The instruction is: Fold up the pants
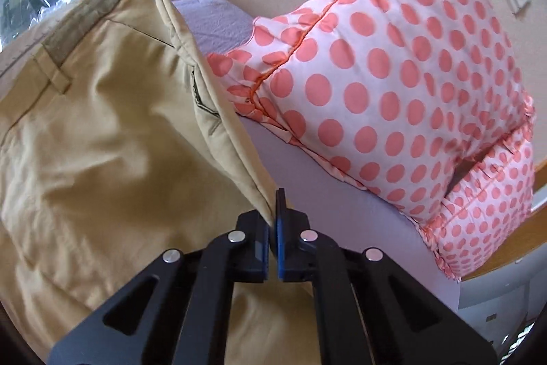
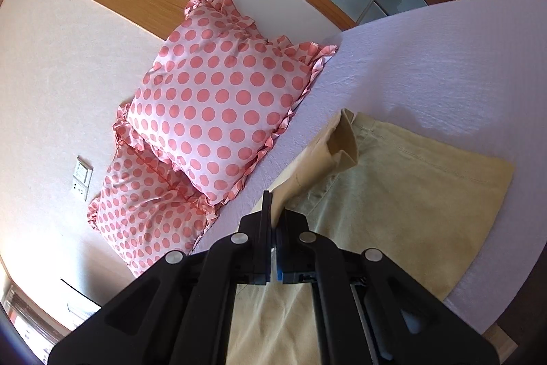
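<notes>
Black fingers of the left tool are pinched tight on a seam edge of the khaki pants, whose waistband end hangs lifted beside the polka-dot pillows. Over on the other side, the right tool is clamped on another fold of the same pants, the rest of them spread flat on the lavender bed sheet, near two stacked pillows

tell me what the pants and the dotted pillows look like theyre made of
Pants: tan woven cloth, likely cotton twill; matte, soft creases, stitched hems. Pillows: thin, smooth fabric printed with coral dots, ruffled edges, faint sheen; cotton or polyester, can't tell.
</notes>
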Motion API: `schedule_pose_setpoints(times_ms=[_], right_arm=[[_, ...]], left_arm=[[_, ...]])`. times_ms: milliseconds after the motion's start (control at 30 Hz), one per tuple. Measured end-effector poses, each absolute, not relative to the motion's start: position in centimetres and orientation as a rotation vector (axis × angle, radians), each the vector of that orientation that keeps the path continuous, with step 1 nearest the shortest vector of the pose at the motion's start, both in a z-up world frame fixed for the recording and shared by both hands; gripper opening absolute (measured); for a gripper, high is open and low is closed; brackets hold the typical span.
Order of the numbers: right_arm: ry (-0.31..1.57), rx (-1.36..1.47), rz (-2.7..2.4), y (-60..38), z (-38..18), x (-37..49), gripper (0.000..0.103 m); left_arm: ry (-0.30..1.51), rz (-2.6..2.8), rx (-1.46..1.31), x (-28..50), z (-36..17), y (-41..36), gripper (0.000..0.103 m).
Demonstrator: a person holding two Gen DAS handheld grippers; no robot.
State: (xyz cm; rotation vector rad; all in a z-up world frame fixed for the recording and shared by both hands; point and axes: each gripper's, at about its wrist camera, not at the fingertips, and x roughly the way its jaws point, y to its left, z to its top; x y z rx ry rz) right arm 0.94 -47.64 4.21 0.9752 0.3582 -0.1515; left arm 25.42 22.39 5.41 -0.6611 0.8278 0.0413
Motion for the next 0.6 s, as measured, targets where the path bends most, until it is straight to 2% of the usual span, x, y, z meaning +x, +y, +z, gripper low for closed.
schedule_pose_setpoints(times_ms=[167, 300, 433, 600], right_arm=[[0.337, 0.941, -0.22, -48.8, 4.7, -1.1, 0.002], [0.367, 0.956, -0.282, -49.3, 3.6, -2.8, 0.002], [0.403, 0.969, -0.328, -49.5, 2.3, -4.1, 0.002], [0.429, 0.96, -0.364, -49.7, 1.7, -5.2, 0.002]], left_arm=[[0.711, -0.019, -0.608, 11.8, 7.9, 22.6, 0.004], [0.724, 0.012, -0.614, 2.8, 5.3, 22.6, 0.006], [0.782, 0.036, -0.654, -1.6, 2.4, 22.5, 0.005], [0.756, 0.032, -0.617, -3.7, 2.0, 22.1, 0.005]])
